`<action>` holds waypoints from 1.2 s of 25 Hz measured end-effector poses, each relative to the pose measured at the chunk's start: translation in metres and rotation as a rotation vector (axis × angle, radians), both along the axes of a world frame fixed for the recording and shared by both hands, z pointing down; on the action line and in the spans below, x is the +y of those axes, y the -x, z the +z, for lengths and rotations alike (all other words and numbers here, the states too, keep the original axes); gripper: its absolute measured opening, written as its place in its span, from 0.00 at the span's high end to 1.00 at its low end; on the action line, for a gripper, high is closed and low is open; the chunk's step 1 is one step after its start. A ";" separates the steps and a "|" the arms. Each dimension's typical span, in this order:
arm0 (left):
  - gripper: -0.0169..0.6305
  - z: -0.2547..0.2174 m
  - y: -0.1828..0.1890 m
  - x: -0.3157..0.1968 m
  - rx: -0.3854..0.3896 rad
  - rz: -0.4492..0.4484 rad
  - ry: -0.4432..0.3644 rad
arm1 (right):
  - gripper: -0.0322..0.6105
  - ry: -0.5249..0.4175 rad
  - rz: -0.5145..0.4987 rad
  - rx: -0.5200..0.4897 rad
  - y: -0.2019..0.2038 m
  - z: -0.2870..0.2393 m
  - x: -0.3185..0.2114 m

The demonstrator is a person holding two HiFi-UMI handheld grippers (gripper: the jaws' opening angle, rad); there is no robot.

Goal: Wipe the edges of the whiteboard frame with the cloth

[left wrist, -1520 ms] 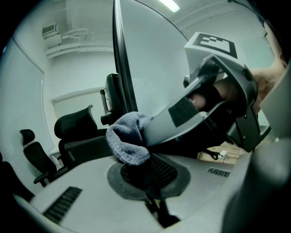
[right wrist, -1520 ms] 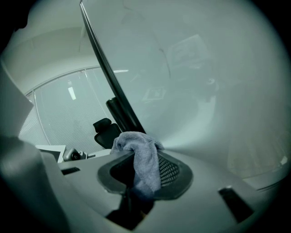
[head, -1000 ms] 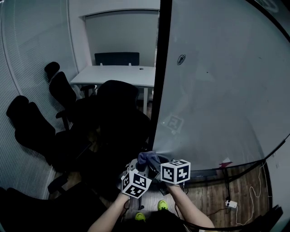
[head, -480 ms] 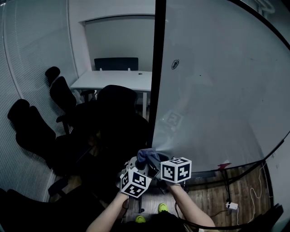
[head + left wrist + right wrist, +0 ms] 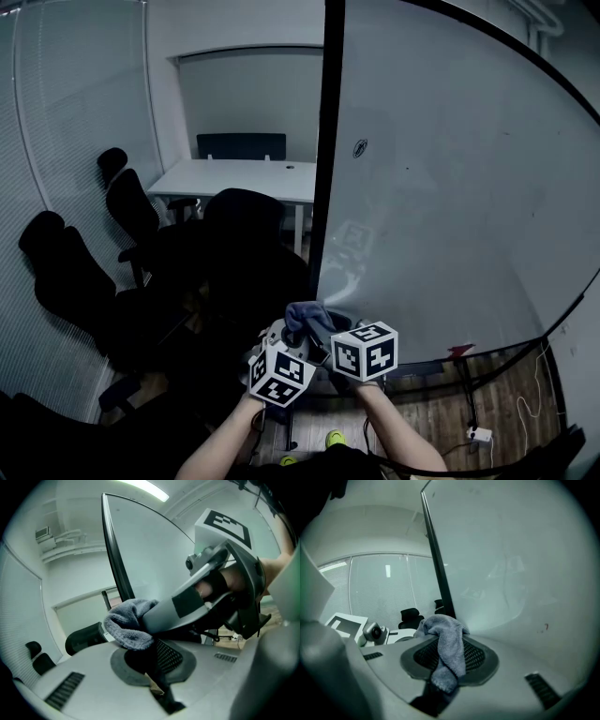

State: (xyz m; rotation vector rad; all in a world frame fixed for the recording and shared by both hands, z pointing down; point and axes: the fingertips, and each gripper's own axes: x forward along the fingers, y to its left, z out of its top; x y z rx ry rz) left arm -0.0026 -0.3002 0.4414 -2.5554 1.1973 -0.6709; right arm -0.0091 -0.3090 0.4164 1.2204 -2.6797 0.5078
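The right claw [image 5: 317, 336] is closed on the grey cloth [image 5: 304, 316] near the lower end of the black whiteboard frame [image 5: 325, 187]. The left claw [image 5: 277, 339], narrow and empty, is just beside it.

Grey terry cloth [image 5: 305, 317] at foot of whiteboard's black frame edge [image 5: 326, 169]. White board panel [image 5: 441, 187] right of edge. White rectangular desk [image 5: 234, 178] behind-left; black office chairs [image 5: 70, 272] left, before desk.
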 end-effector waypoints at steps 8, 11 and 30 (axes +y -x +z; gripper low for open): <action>0.95 -0.012 0.000 -0.005 -0.060 0.002 -0.029 | 0.79 -0.031 0.008 0.035 0.001 -0.013 -0.001; 0.95 -0.017 -0.001 -0.006 -0.076 0.009 -0.041 | 0.79 -0.041 0.005 0.041 0.000 -0.018 -0.002; 0.95 -0.078 -0.008 -0.010 -0.070 0.033 -0.141 | 0.79 -0.207 -0.034 0.178 -0.003 -0.081 -0.003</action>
